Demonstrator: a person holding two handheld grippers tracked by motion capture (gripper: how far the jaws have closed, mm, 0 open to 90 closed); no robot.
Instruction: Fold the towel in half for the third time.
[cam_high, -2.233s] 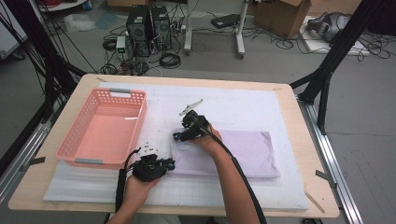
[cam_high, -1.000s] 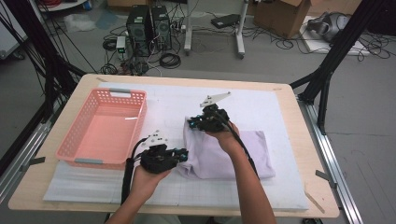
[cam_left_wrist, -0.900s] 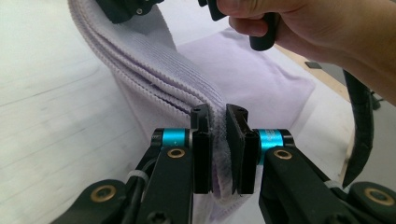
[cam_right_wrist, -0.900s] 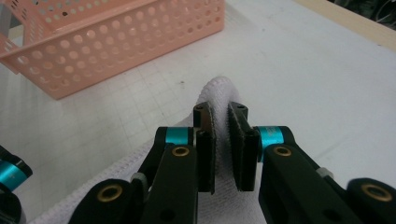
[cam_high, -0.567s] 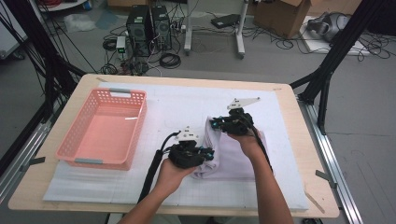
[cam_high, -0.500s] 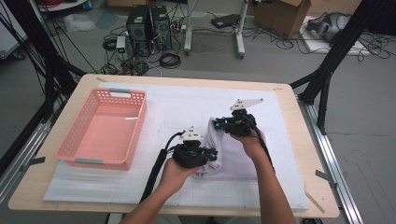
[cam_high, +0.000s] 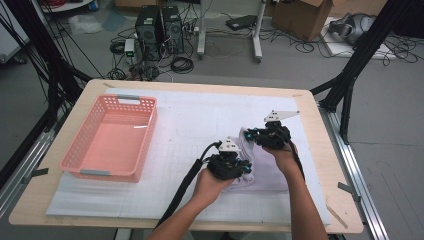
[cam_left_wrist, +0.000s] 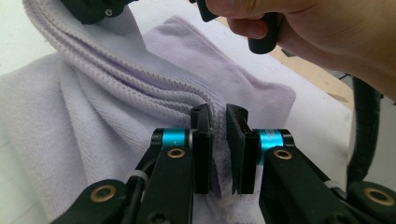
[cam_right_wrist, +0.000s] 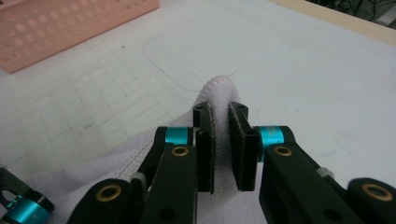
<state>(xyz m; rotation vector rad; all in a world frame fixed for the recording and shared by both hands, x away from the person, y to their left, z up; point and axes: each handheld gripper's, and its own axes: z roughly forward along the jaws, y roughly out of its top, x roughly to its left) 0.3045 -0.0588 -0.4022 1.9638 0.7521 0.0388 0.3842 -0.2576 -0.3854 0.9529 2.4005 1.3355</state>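
While both claws, left (cam_high: 243, 167) and right (cam_high: 252, 135), pinch the lilac terry towel (cam_high: 272, 170) mid-fold, laying its gathered edge toward three o'clock on the tabletop (cam_high: 320, 150) likely follows.

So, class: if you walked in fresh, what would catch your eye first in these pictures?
First, the pale lilac towel bunched on the white mat, right of centre, pinched along its edge by both claws: the left claw and the right claw are each shut on a fold. Next, the pink basket standing on the left of the table.
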